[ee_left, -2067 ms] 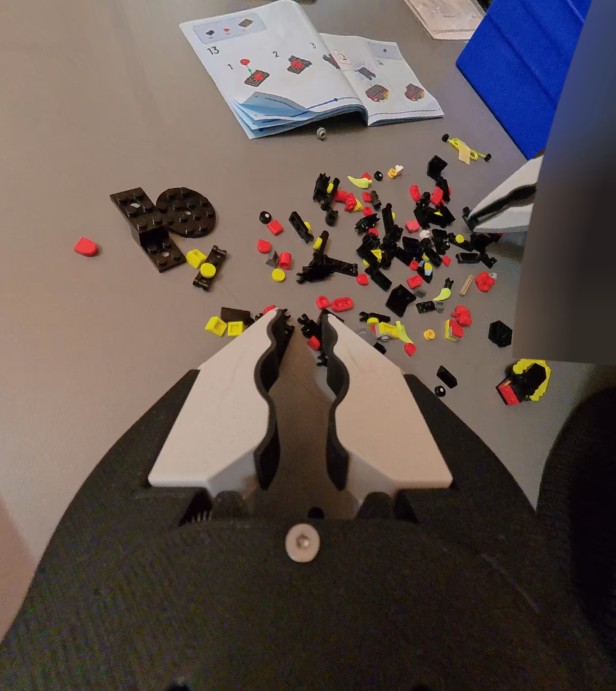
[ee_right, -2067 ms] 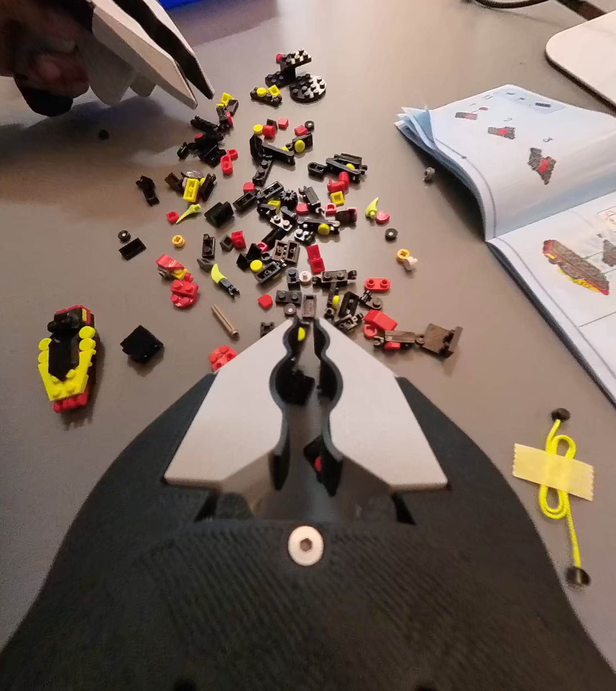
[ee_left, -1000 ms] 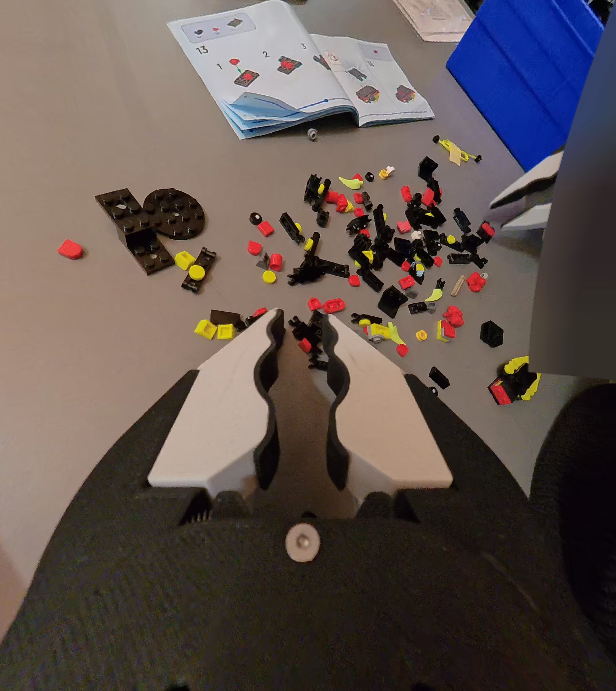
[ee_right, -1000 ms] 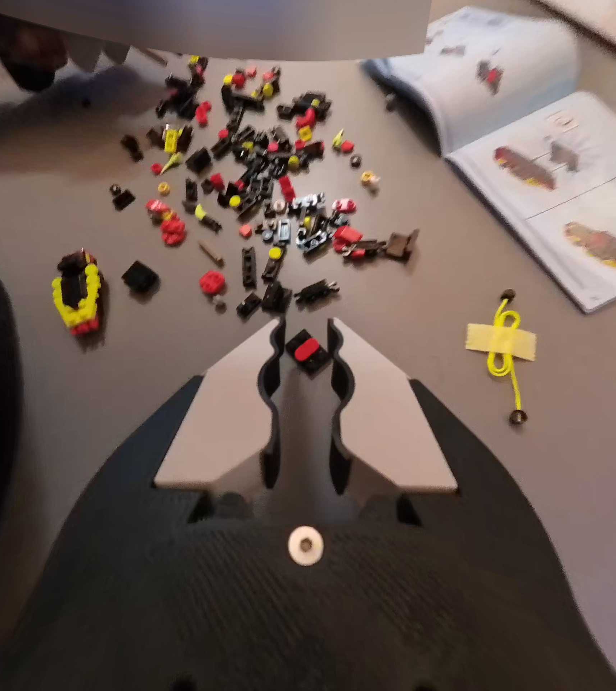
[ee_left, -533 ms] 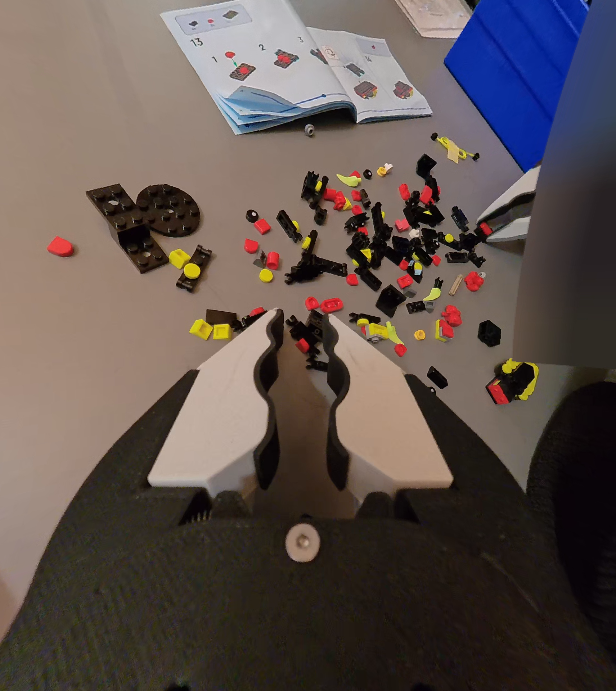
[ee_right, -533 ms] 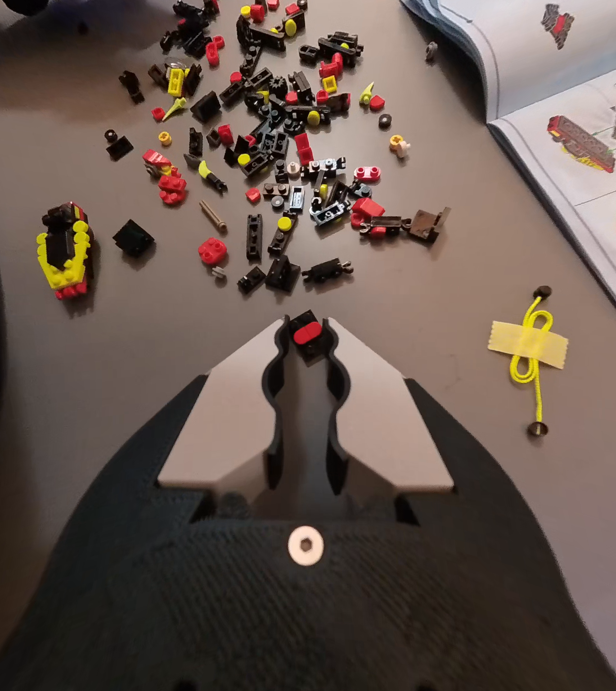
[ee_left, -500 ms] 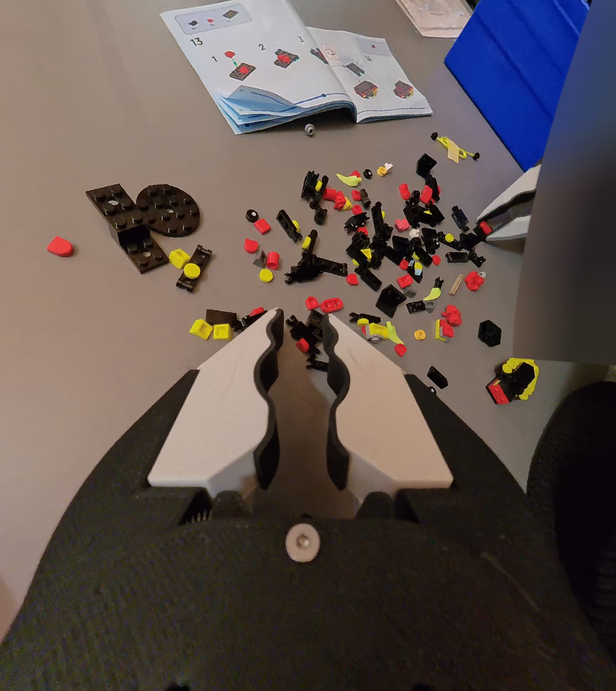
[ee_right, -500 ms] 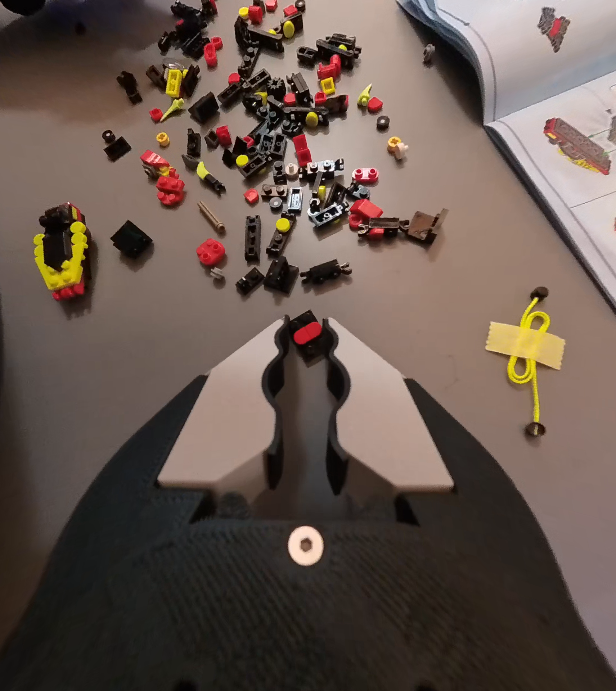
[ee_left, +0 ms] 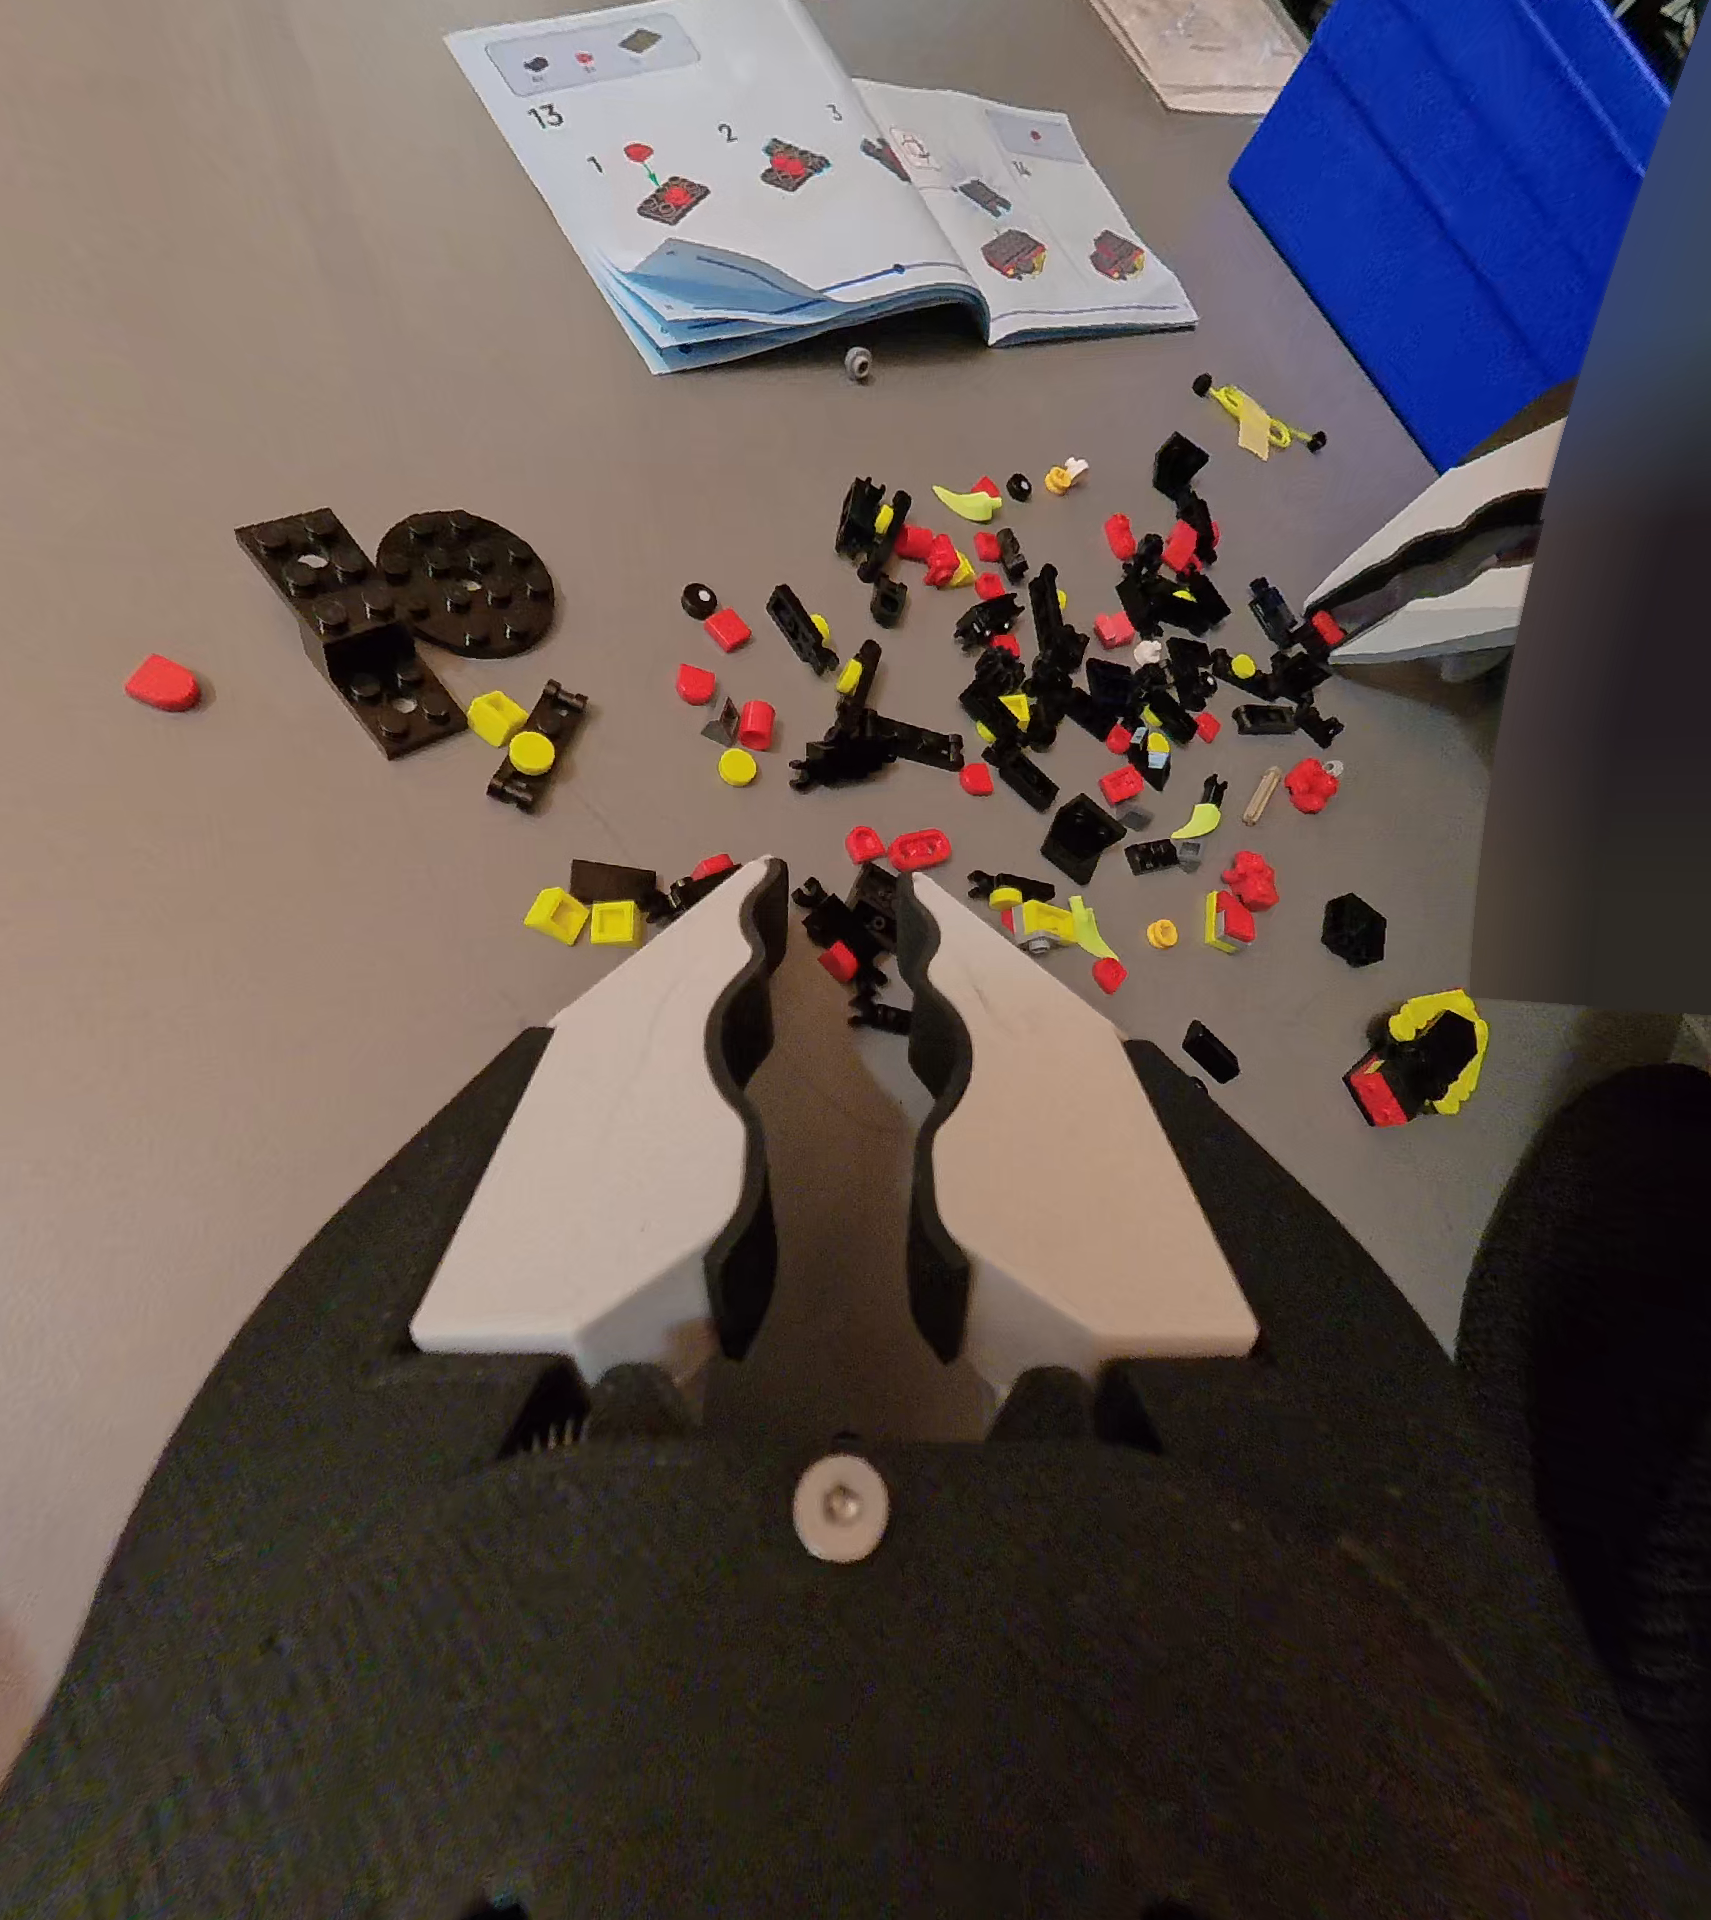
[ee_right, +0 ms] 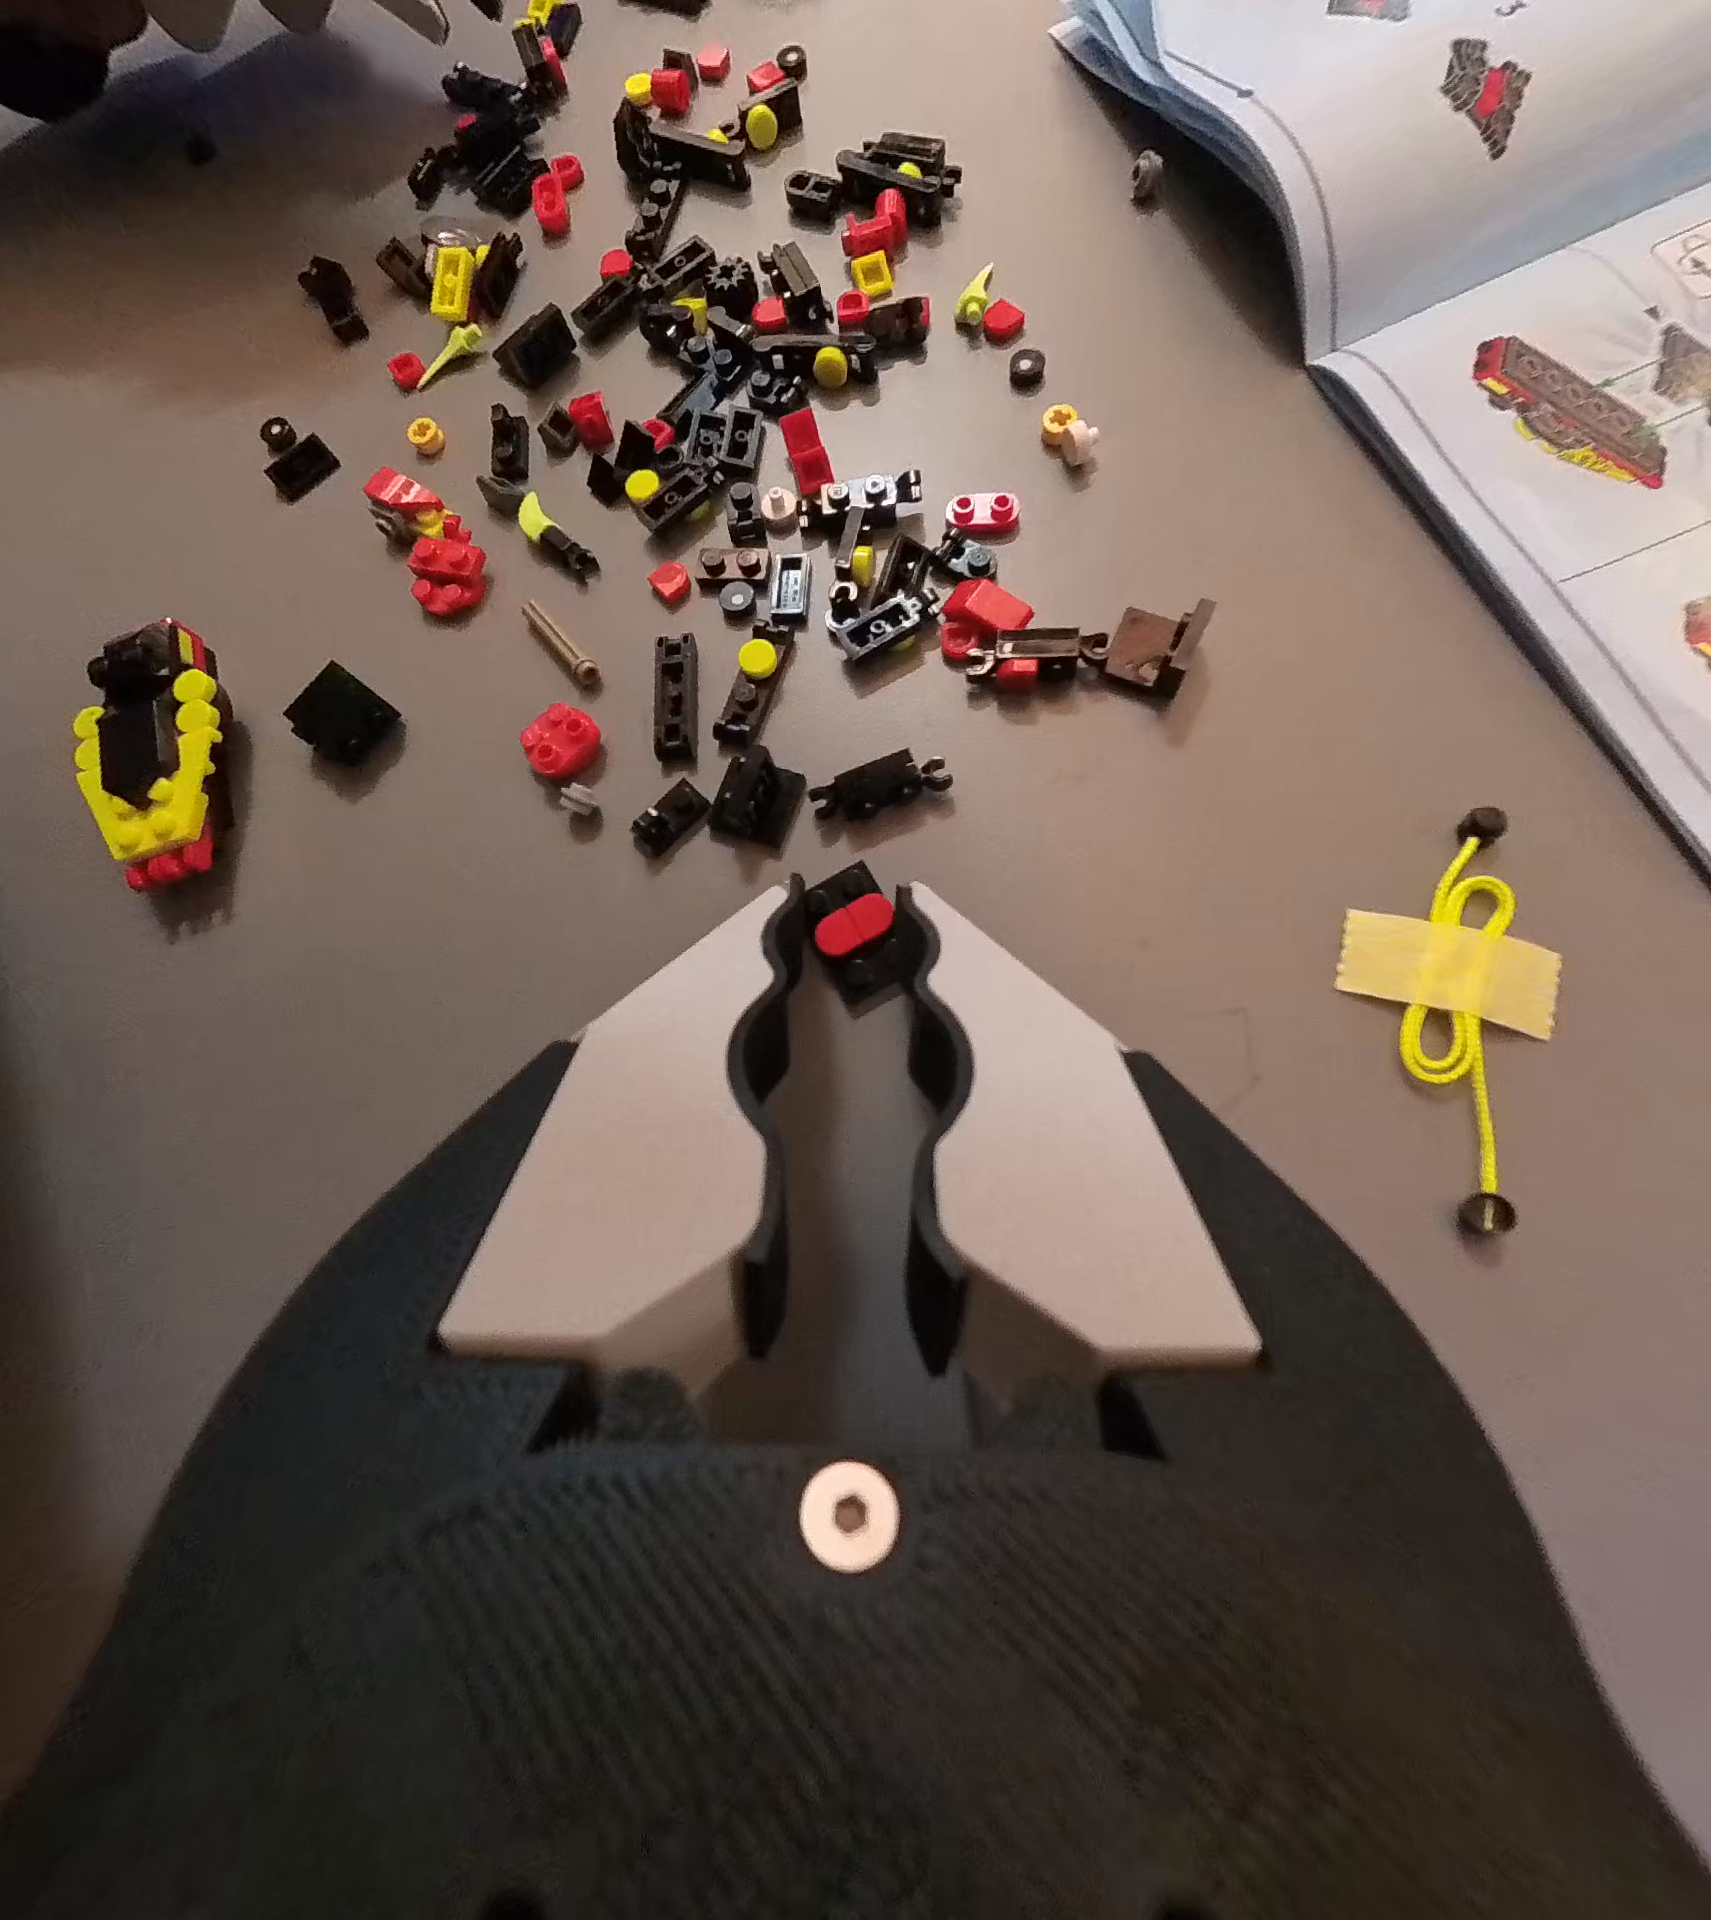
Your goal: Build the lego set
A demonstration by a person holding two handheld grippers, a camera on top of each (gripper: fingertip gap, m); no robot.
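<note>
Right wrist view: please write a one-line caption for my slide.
Right gripper grips a black plate with red tiles above scattered toy bricks and an open booklet.

Table (ee_right: 1246, 727): plain matte grey-brown.
Loose bricks (ee_right: 726, 416): a scatter of mostly black pieces mixed with red, bright yellow and a few lime green ones.
Right claw (ee_right: 851, 914): pale grey fingers with black wavy pads, pressed on a black studded plate (ee_right: 856, 951) topped with a red oval tile.
Left claw (ee_left: 840, 914): same pale grey and black.
Small model (ee_right: 150, 748): black body, yellow rim, red end.
Booklet (ee_right: 1557, 312): pale blue pages with red and black pictures.
String (ee_right: 1448, 1008): neon yellow, under translucent yellowish tape.
Bin (ee_left: 1433, 197): deep blue.
Round plate (ee_left: 466, 582): black, studded.
</note>
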